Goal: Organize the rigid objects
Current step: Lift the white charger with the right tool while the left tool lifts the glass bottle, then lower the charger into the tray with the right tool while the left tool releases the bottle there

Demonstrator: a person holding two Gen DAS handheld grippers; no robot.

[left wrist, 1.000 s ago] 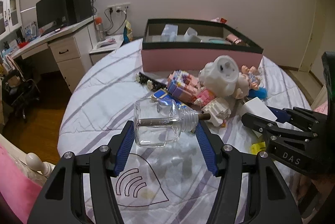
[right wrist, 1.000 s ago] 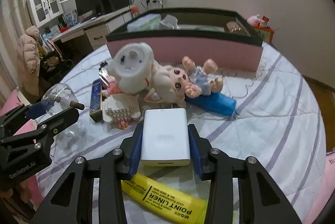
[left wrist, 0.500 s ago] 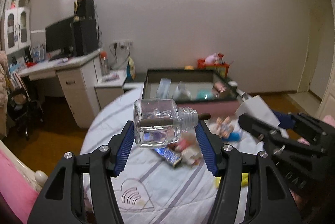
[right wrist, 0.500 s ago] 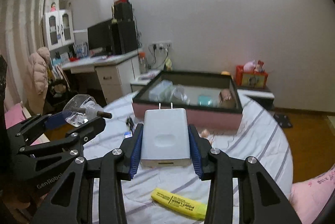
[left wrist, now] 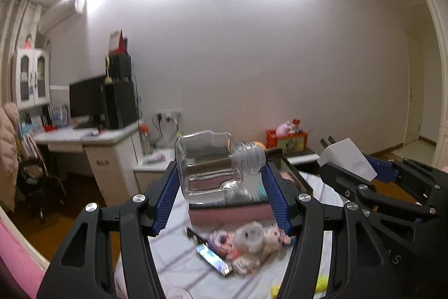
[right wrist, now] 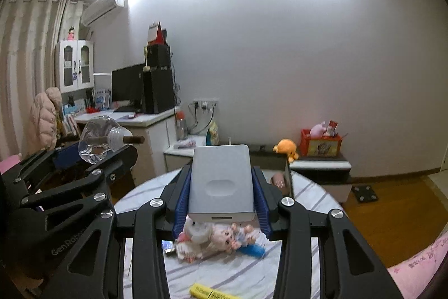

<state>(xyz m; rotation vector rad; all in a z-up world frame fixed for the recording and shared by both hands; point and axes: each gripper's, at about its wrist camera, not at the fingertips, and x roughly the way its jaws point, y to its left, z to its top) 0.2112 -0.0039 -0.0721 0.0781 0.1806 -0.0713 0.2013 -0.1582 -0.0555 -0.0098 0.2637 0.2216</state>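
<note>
A clear square glass bottle with a brown stick through its neck lies sideways in my left gripper, which is shut on it, high above the table. My right gripper is shut on a white charger block, prongs pointing away. Each wrist view also shows the other tool: the charger at the right, the bottle at the left. Beyond both stands the pink box with a dark rim, largely hidden behind the held things.
On the round striped table below lie a heap of toys, a small blue card and a yellow highlighter. A desk with a monitor stands left. A low cabinet carries a red box.
Both grippers have risen and tipped upward with the bottle and the charger still gripped. The table and toys have sunk to the bottom of both views, and the wall fills most of them.
</note>
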